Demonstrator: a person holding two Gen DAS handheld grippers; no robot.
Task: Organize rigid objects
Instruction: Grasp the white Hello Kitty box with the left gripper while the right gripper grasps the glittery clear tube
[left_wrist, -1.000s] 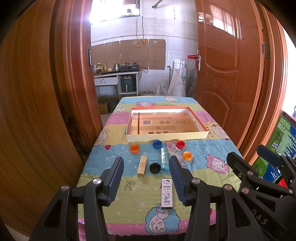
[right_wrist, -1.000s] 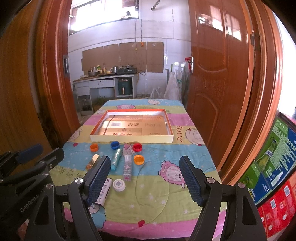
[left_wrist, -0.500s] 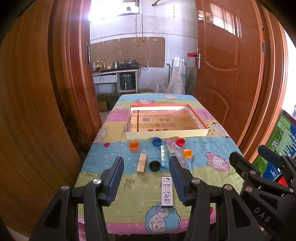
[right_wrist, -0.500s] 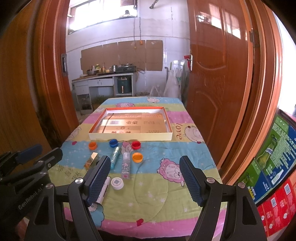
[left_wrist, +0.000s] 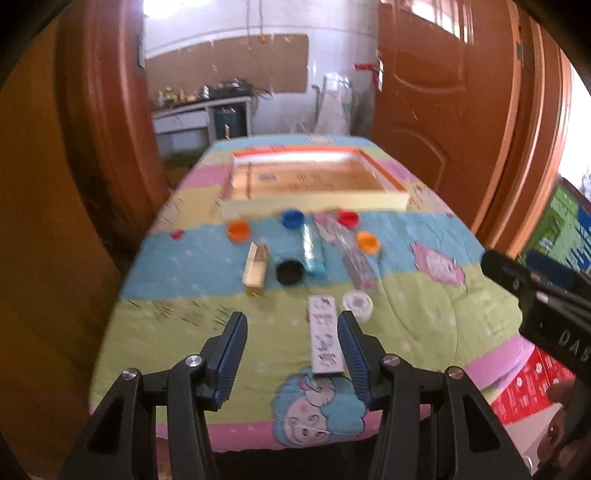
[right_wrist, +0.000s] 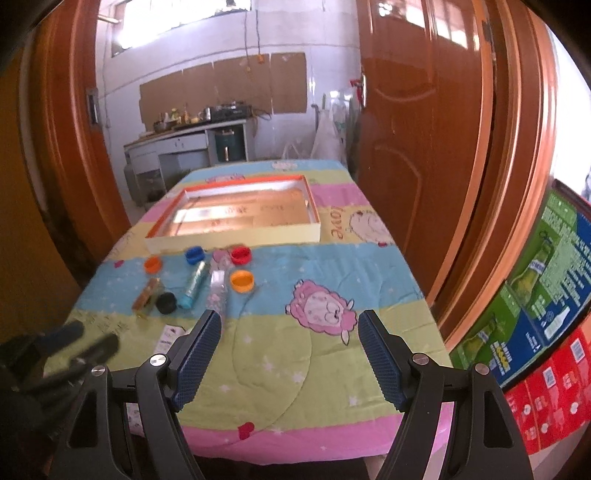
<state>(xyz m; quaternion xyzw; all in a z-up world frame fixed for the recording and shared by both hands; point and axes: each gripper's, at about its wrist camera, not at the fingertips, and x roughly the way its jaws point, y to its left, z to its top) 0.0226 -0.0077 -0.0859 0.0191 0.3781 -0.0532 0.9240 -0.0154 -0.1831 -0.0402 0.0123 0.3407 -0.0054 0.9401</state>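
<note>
Several small rigid objects lie scattered on a cartoon-print tablecloth (left_wrist: 424, 302), in the middle of both views. Nearest the left camera is a flat white printed box (left_wrist: 324, 334), lying lengthwise just inside the right finger of the left gripper (left_wrist: 291, 354). A round white lid (left_wrist: 357, 304) sits just to the upper right of that box. Farther up the frame lie a gold rectangular box (left_wrist: 255, 269), a black cap (left_wrist: 290, 272), a teal tube (left_wrist: 313, 251) and a clear tube (left_wrist: 354, 254), side by side. Beyond them, four caps form a loose row: an orange cap (left_wrist: 238, 230) at left, a blue cap (left_wrist: 292, 218), a red cap (left_wrist: 348, 218) and a second orange cap (left_wrist: 367, 242) at right.

Behind the caps, a shallow open tray (left_wrist: 314, 202) with an orange rim and pale walls rests on the cloth. Its floor shows brown printed card.

Both tools hang above the near end of the table. The left gripper's jaws stand wide apart with nothing pinched between them. The right gripper (right_wrist: 290, 350) is also spread wide and holds nothing; only bare cloth shows between its blue ribbed pads (right_wrist: 380, 360). Each gripper's black body shows, blurred, at the edge of the other's view.

Orange-brown wooden doors (right_wrist: 424, 129) frame the scene on both sides. Stacked green and red printed cartons (right_wrist: 535, 314) stand at the lower right of the right view.
</note>
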